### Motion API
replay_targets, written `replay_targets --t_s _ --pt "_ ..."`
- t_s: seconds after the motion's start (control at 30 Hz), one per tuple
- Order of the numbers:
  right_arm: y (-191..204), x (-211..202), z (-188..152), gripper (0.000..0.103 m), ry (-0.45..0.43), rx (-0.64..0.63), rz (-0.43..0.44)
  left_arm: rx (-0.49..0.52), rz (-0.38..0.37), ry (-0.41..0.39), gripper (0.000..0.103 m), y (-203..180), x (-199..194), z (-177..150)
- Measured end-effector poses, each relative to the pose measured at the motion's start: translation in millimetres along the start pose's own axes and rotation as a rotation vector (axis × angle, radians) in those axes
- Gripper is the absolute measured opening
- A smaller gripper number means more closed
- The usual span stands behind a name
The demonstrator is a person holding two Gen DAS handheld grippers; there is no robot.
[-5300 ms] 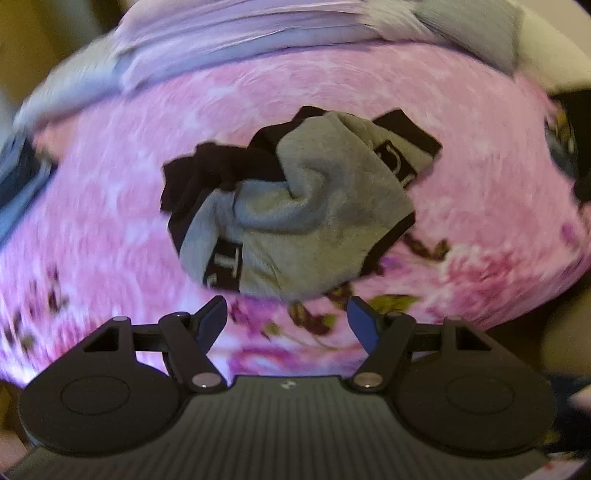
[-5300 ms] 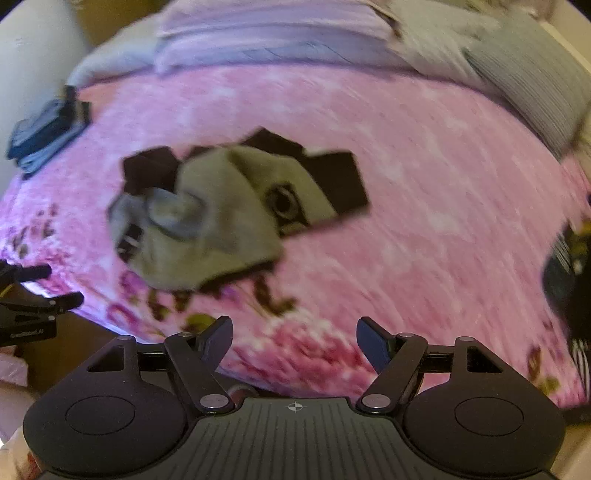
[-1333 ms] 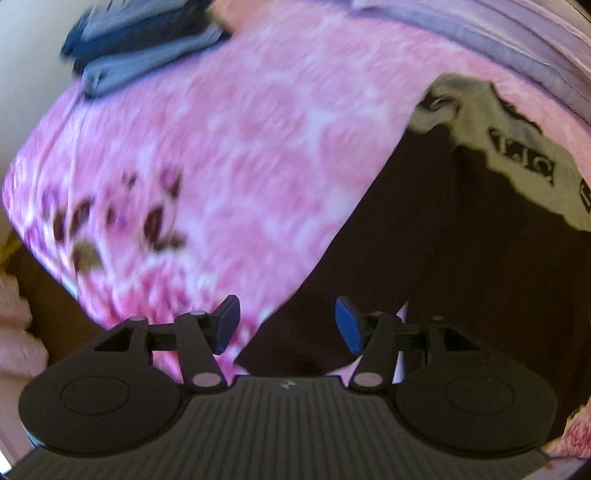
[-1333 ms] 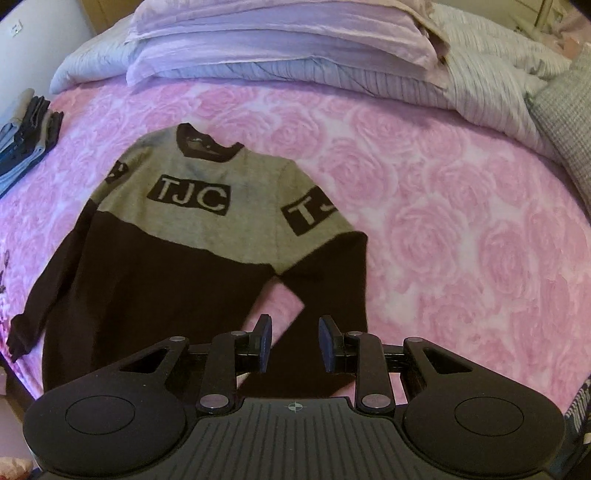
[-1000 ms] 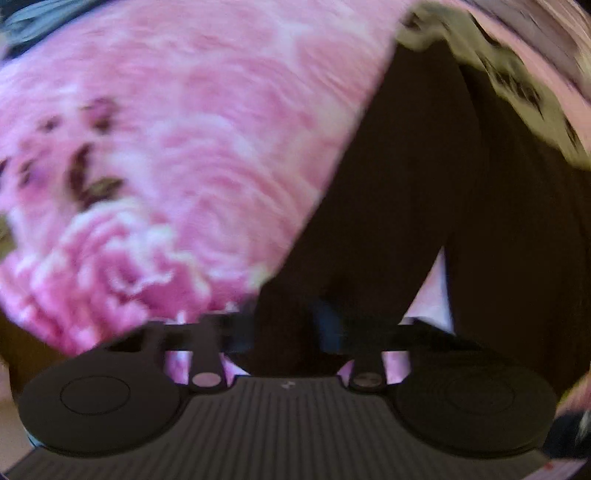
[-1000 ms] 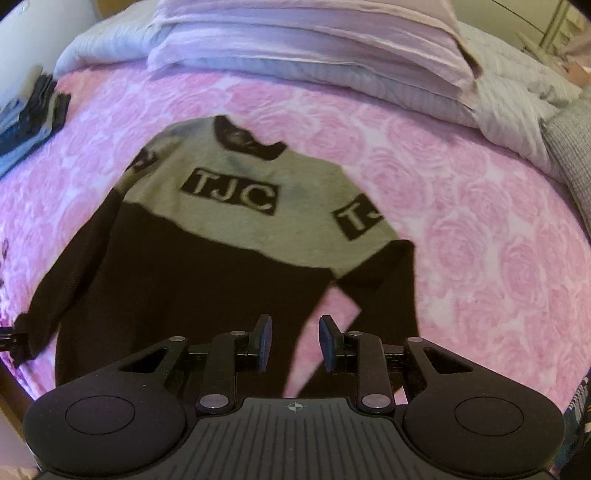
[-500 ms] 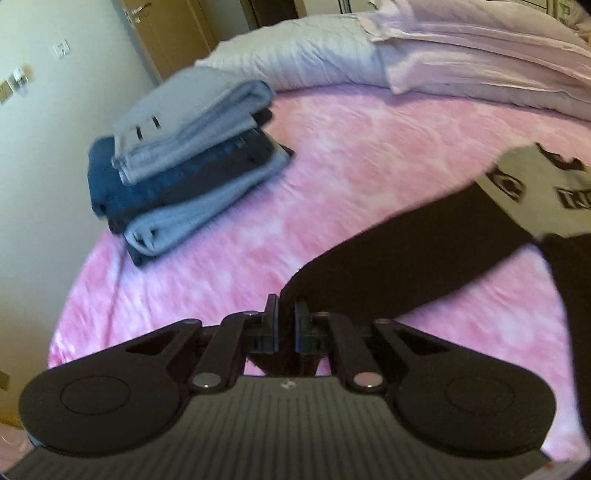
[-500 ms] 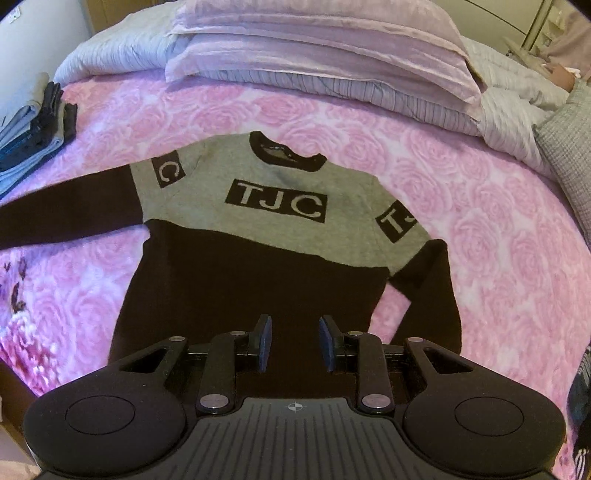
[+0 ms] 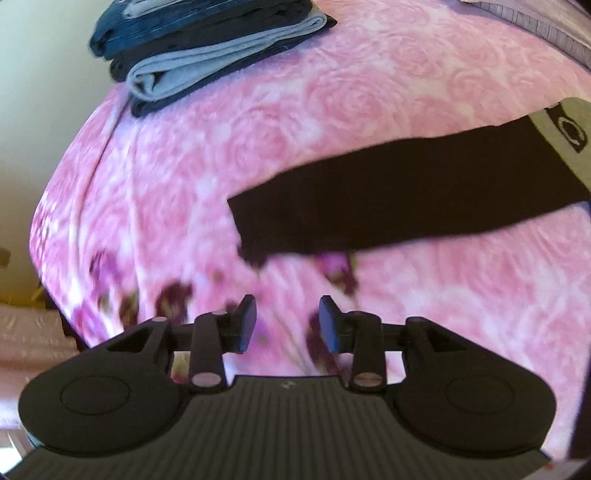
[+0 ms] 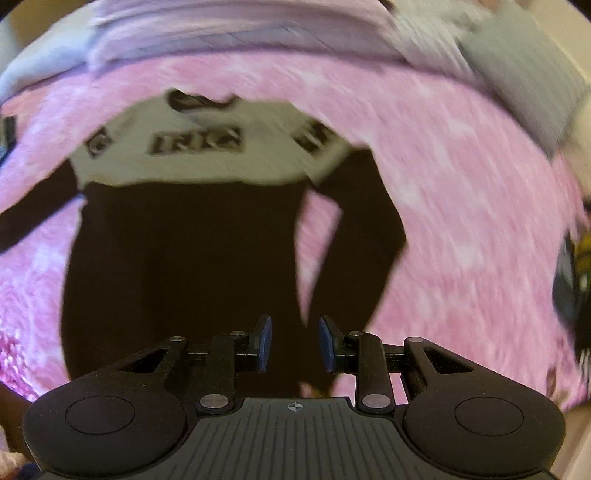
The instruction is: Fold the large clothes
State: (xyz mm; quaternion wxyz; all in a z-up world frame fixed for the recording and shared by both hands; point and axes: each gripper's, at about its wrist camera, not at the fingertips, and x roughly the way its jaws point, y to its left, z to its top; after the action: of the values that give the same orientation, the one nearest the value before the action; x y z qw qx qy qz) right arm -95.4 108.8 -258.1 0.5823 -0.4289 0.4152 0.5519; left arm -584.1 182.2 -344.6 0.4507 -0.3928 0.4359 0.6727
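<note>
A bed covered in a pink rose-patterned bedspread (image 9: 332, 122) fills both views, with darker purple flowers printed near its edge. A pale, plain wall (image 9: 40, 92) rises beside the bed. Lilac and white striped bedding (image 10: 240, 33) is piled along the far end, next to a grey checked pillow (image 10: 517, 70). Soft, even light falls across everything.

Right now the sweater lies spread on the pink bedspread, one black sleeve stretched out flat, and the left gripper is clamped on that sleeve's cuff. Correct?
Not quite. In the left wrist view the left gripper holds nothing: its jaws are opening over bare pink bedspread, short of the black sleeve, whose cuff lies free. The sweater is spread out as you say.
</note>
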Motion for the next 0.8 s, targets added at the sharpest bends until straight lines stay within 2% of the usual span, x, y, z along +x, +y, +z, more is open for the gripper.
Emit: replay_targets --t_s 0.07,0.2,0.4,0.5,0.6,0.63,0.67,0.73,0.8 --pt "-13 16 -14 0.026 0.037 -0.032 -0.008 0.002 -0.022 0.003 0.036 -11 -15 -9" --pt "-12 45 -39 0.026 0.067 -0.247 -0.049 0.030 -0.081 -0.018 0.038 -50 -42 -21" --pt "-8 85 -72 0.026 0.018 -0.577 -0.022 0.058 -0.172 -0.055 0.041 -122 -72 -52" --pt "0 103 -93 0.027 -0.023 -0.770 0.024 0.068 -0.199 -0.052 0.041 -153 -83 -73" --pt "1 125 -111 0.027 -0.103 -0.948 -0.008 0.059 -0.206 -0.038 0.041 -174 -93 -91" --pt "-4 125 -110 0.026 -0.123 -0.949 0.033 0.058 -0.204 -0.031 0.041 -181 -96 -97" --pt "-13 120 -104 0.007 -0.148 -0.899 0.073 0.058 -0.201 -0.026 0.041 -185 -99 -101" --pt "-39 102 -87 0.004 -0.200 -0.770 0.101 0.059 -0.194 -0.033 0.041 -190 -109 -105" --pt "-78 73 -61 0.004 -0.271 -0.580 0.124 0.063 -0.189 -0.051 0.041 -194 -119 -105"
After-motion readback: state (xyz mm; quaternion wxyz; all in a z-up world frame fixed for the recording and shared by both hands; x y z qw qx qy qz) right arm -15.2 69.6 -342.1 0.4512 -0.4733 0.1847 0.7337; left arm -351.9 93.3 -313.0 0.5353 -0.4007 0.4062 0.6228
